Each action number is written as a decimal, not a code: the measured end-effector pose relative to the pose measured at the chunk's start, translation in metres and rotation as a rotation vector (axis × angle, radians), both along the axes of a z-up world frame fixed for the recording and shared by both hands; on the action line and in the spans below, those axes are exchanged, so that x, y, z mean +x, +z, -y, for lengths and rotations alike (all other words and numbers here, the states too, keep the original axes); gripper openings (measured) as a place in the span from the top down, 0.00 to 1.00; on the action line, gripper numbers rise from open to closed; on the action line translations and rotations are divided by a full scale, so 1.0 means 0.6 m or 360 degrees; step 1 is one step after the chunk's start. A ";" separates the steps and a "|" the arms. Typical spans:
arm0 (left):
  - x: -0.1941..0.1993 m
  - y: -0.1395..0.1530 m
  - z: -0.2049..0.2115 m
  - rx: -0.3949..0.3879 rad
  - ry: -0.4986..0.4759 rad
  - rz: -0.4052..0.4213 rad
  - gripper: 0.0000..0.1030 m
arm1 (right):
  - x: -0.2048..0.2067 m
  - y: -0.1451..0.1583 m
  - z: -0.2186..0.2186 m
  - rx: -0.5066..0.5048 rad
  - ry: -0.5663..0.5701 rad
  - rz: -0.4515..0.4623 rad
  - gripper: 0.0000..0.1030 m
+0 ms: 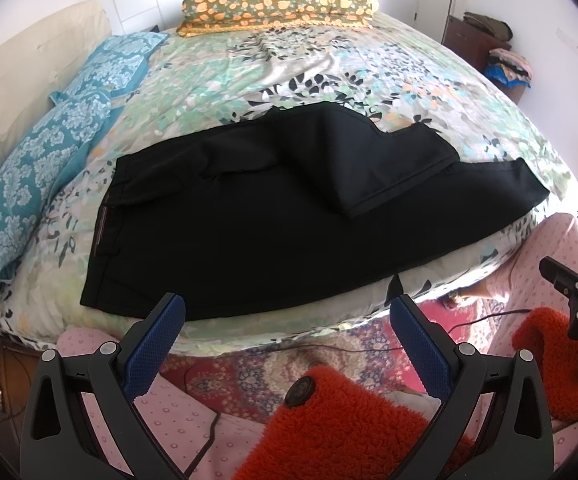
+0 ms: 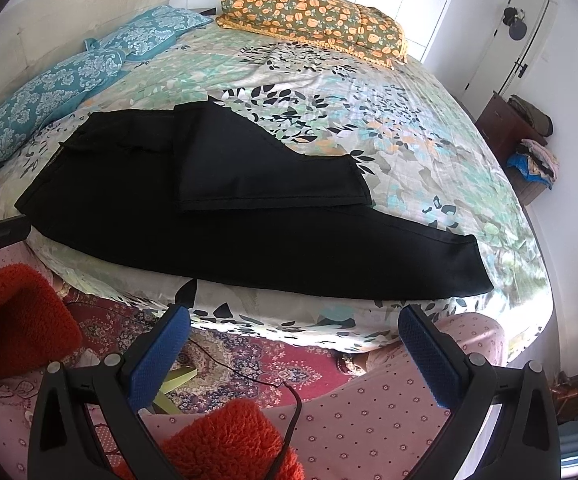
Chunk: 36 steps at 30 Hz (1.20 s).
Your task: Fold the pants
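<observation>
Pants (image 1: 289, 232): we see them flat on the bed (image 1: 329, 68), long axis left-right, far leg folded back.
Left gripper (image 1: 287, 312): wide open, empty, nearer the waistband.
Right gripper (image 2: 295, 322): wide open, empty, nearer the cuffs.

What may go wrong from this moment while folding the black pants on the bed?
1. The black pants lie along the bed edge, so a pull toward the person could slide them to the floor.
2. One leg is already folded back unevenly; the next fold may trap that crooked layer.
3. Both the left hand-held gripper and right hand-held gripper are open and off the cloth; pinching black on black may catch one layer only.
</observation>
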State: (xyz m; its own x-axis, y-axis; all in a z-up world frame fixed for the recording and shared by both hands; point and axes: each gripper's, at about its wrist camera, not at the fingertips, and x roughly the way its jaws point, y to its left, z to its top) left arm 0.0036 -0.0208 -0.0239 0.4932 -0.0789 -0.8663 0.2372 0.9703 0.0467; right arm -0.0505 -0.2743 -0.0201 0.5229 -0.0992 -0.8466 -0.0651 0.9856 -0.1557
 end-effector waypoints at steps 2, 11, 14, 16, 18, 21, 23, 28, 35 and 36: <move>0.000 0.000 0.000 0.0001 -0.0001 0.0000 0.01 | 0.000 -0.001 -0.002 0.0002 0.0006 -0.0005 0.00; -0.001 -0.001 -0.001 0.0000 -0.0004 0.0003 0.01 | 0.003 -0.006 -0.020 0.0011 0.0105 -0.0020 0.00; 0.000 -0.001 0.002 0.0006 -0.0014 -0.0004 0.01 | -0.002 -0.005 -0.033 0.0012 0.0182 -0.0001 0.00; 0.001 -0.002 0.007 0.0014 -0.0031 -0.0010 0.01 | -0.005 -0.004 -0.033 0.0025 0.0194 0.0011 0.00; 0.001 -0.003 0.014 0.0026 -0.0050 -0.0013 0.01 | -0.004 -0.004 -0.025 0.0047 0.0167 0.0014 0.00; 0.001 -0.001 0.020 0.0044 -0.0067 -0.0009 0.01 | -0.002 -0.006 -0.005 0.0100 0.0097 0.0009 0.00; 0.001 0.000 0.022 0.0053 -0.0068 -0.0006 0.01 | 0.001 -0.008 0.005 0.0128 0.0059 -0.0001 0.00; 0.003 -0.002 0.023 0.0063 -0.0060 -0.0015 0.01 | 0.002 -0.011 0.009 0.0138 0.0052 -0.0003 0.00; 0.004 -0.003 0.033 0.0092 -0.0096 -0.0007 0.01 | 0.004 -0.013 0.008 0.0186 0.0078 -0.0004 0.00; 0.004 -0.003 0.033 0.0093 -0.0098 -0.0004 0.01 | 0.005 -0.014 0.006 0.0188 0.0090 -0.0004 0.00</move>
